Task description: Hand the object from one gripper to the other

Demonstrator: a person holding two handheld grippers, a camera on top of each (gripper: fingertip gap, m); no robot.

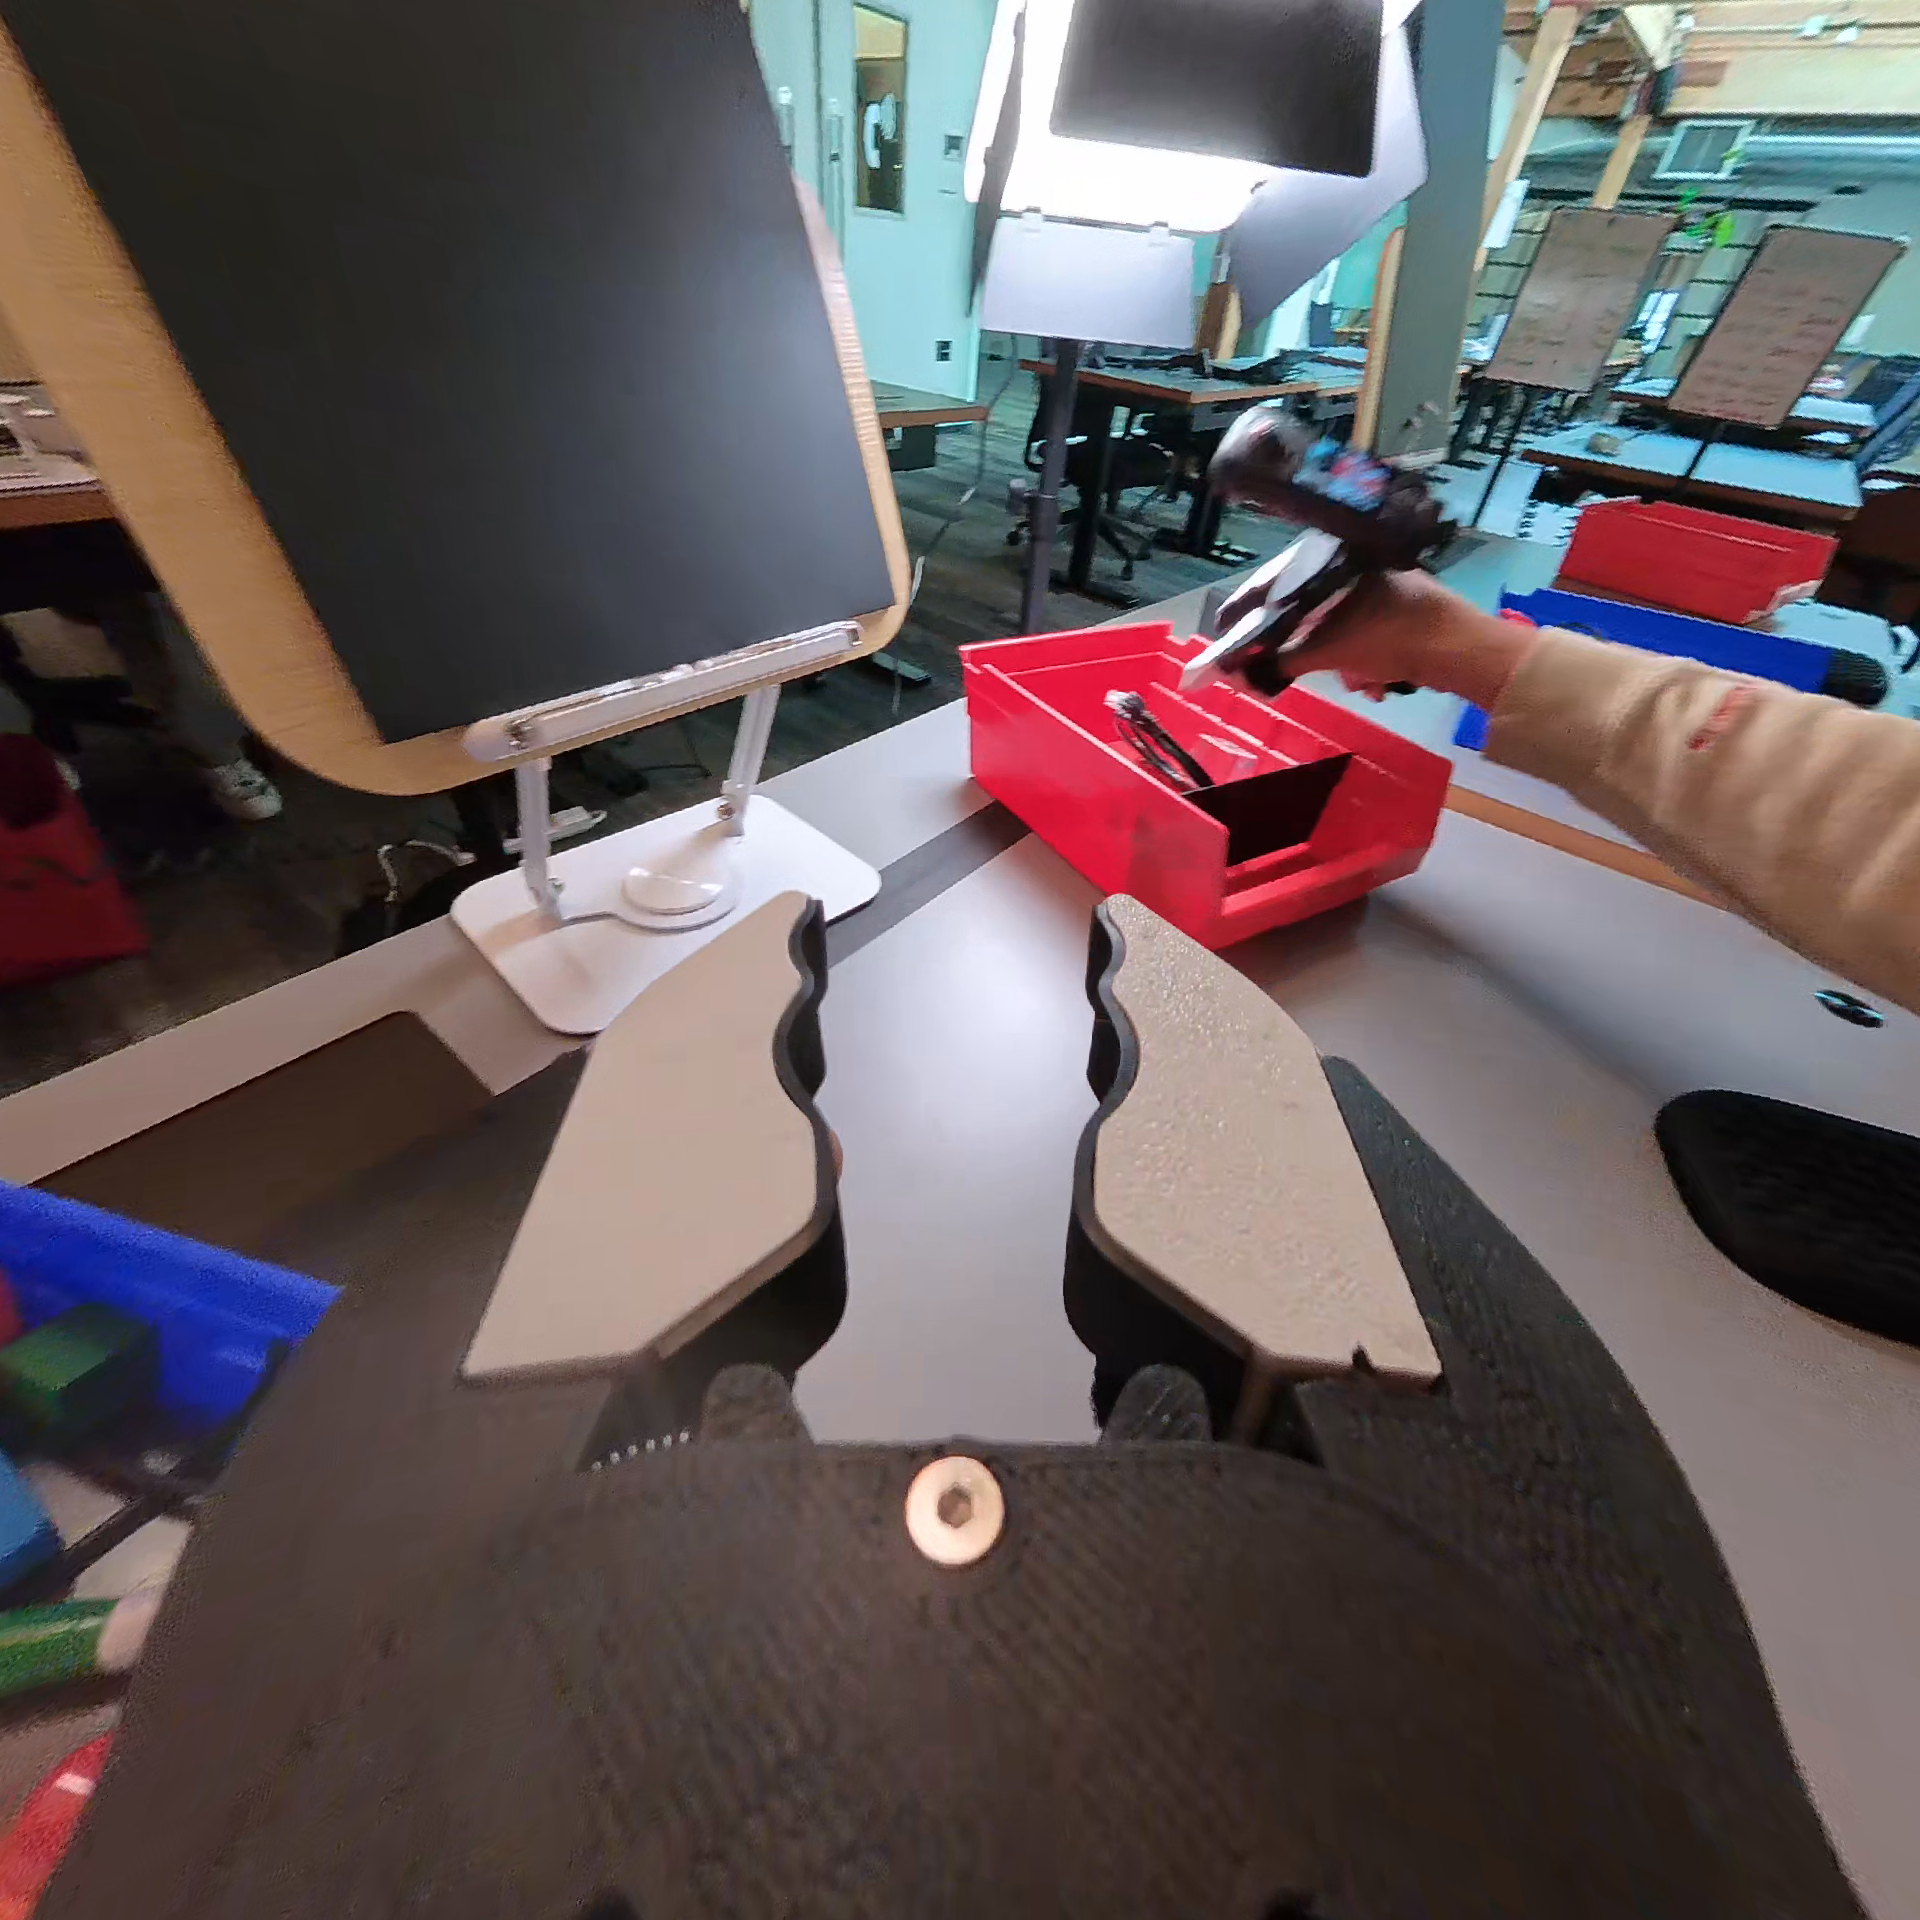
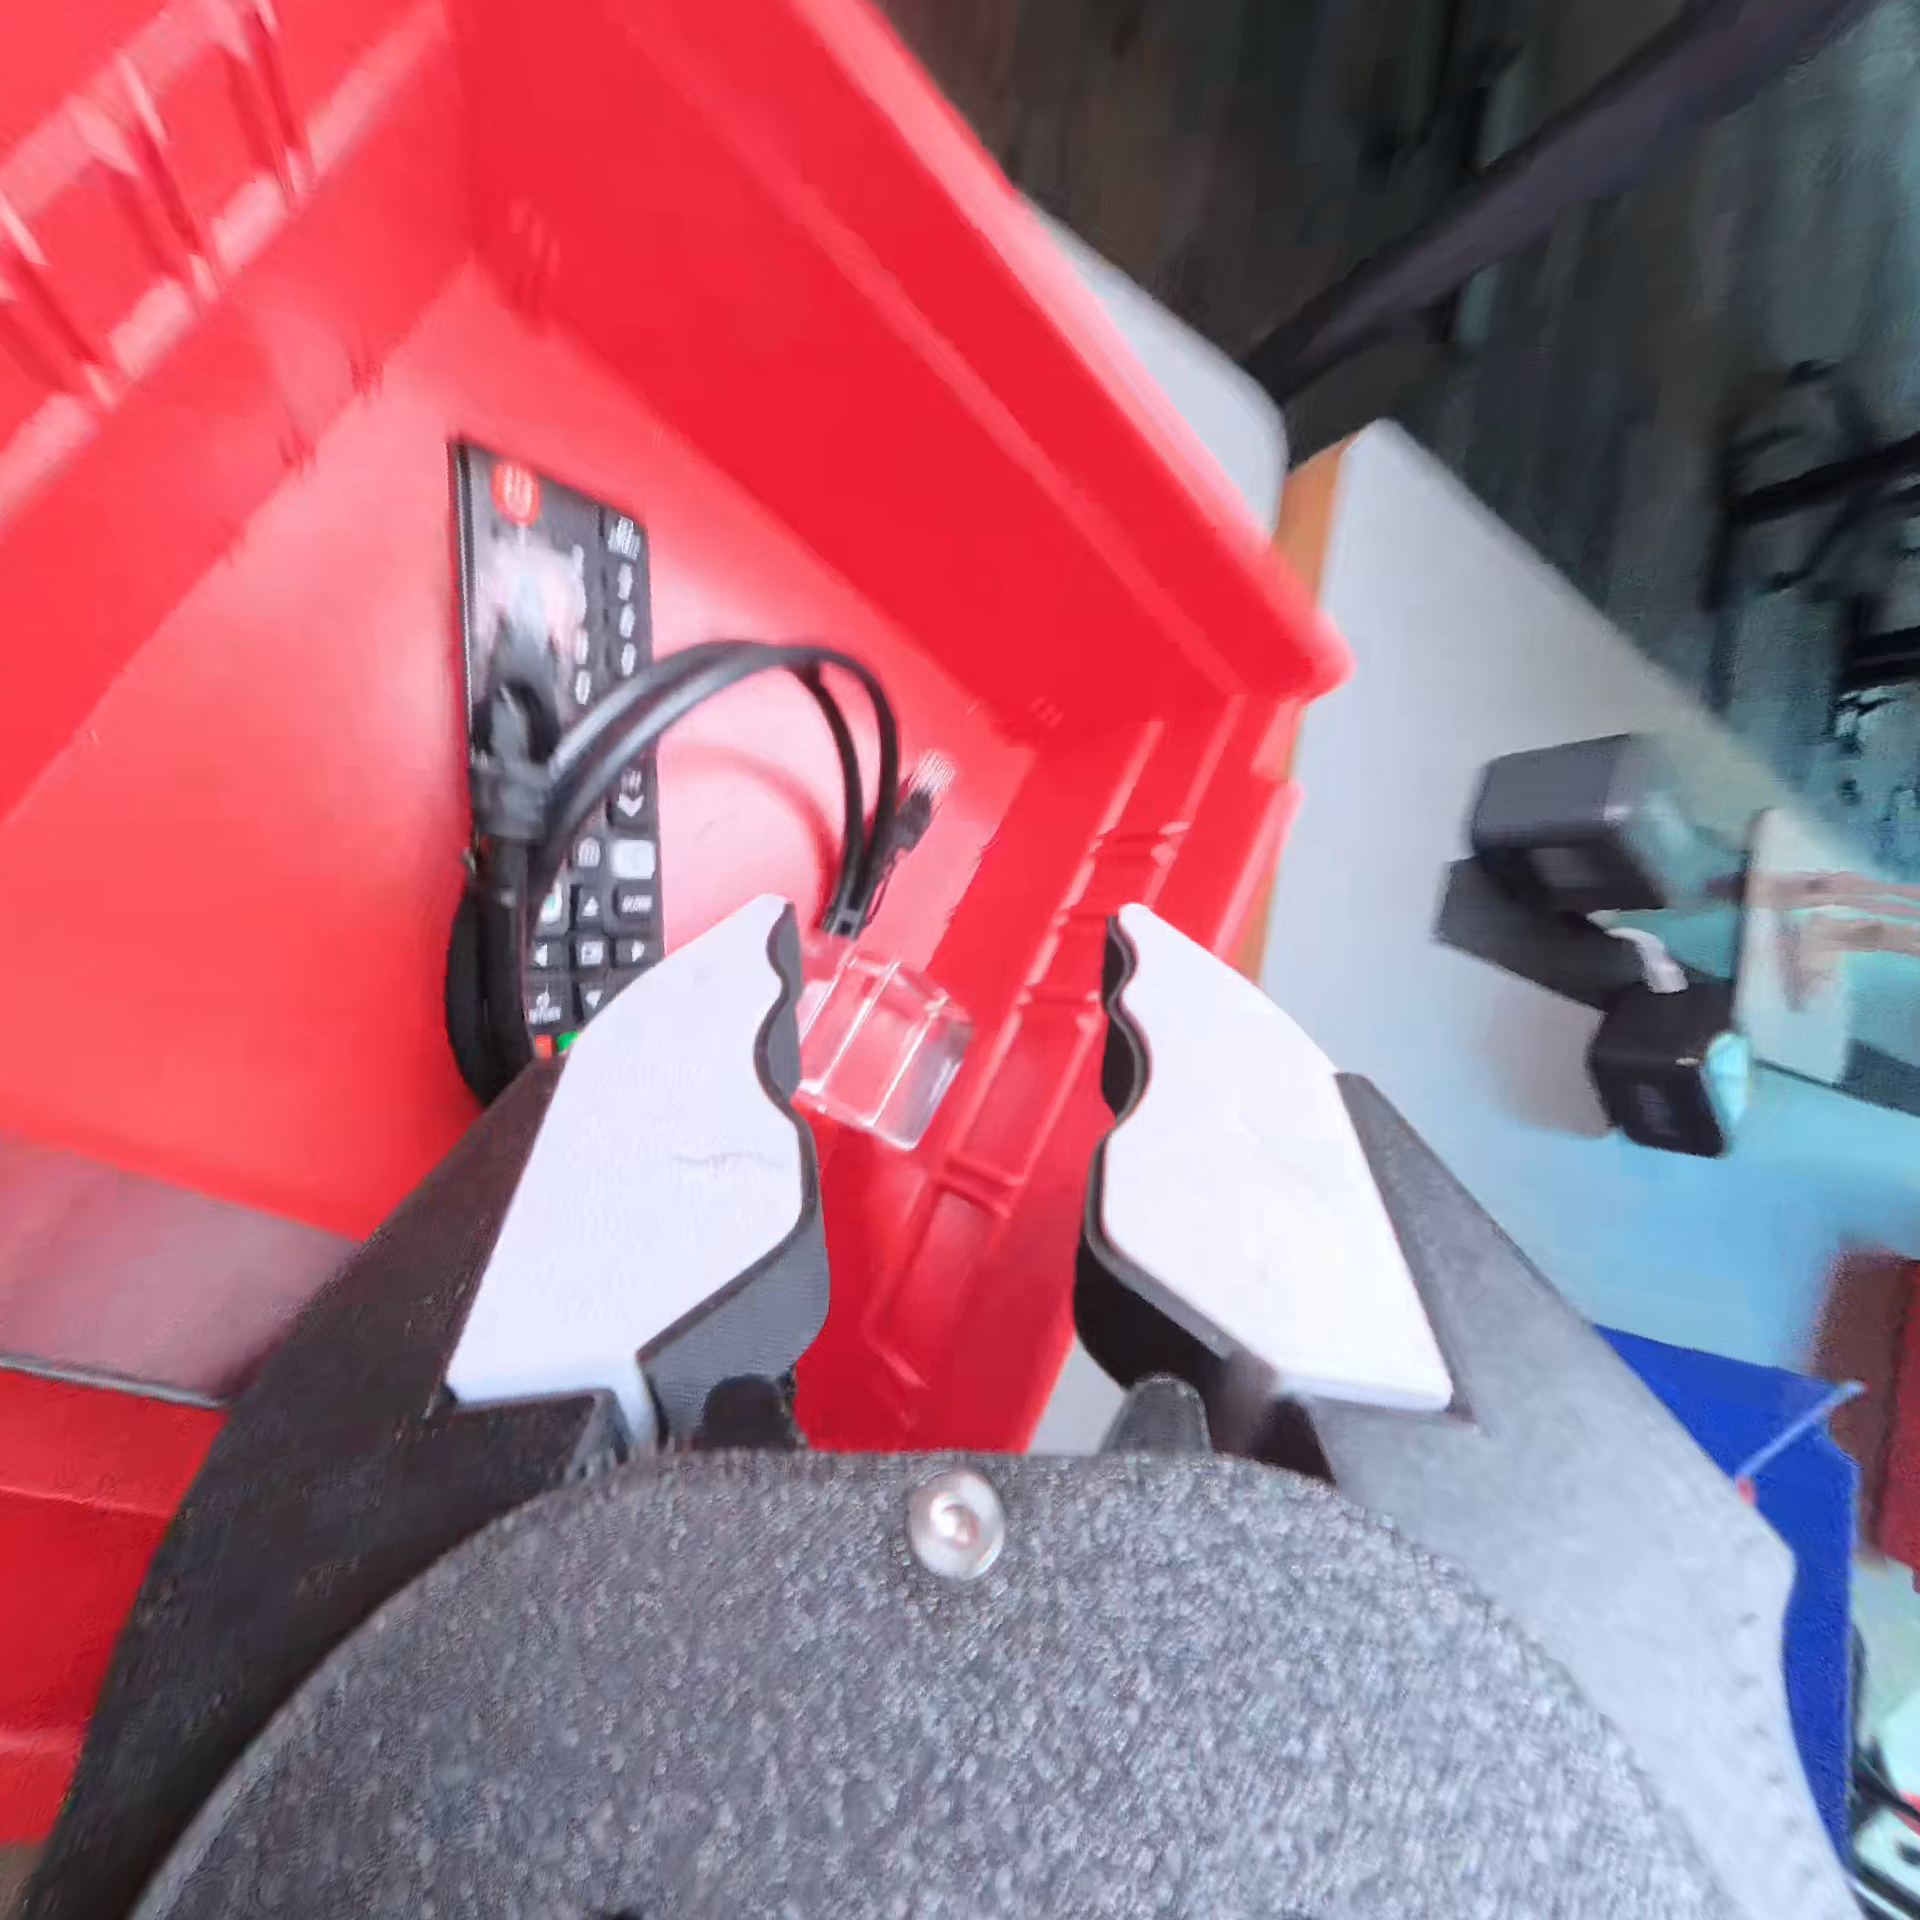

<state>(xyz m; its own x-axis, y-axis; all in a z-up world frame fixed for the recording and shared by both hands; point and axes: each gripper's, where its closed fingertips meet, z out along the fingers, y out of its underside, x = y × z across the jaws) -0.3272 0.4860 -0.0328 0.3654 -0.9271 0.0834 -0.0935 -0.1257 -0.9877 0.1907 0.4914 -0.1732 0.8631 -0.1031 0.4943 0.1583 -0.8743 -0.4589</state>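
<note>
Your right gripper (image 2: 951, 920) hangs parted and empty over the red bin (image 2: 831, 343), where a clear acrylic cube (image 2: 883, 1049) lies beside a black cable (image 2: 717, 686) and remote control (image 2: 566, 665). Your left gripper (image 1: 951, 920) hovers wide apart over the grey table (image 1: 1507, 1039), holding nothing.

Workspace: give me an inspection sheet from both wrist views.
Surface: grey table, dark strip across it.
Job's things: red bin holds a black remote, a clear block and a black cable; which one gets handed over, cannot tell.
Clutter: tablet stand; blue bin; further red bin.
Grippers: left gripper open, empty, above the table; right gripper open, empty, over the red bin.
Cables: the black cable only, looped over the remote.
Surroundings: studio light, desks behind.
</note>
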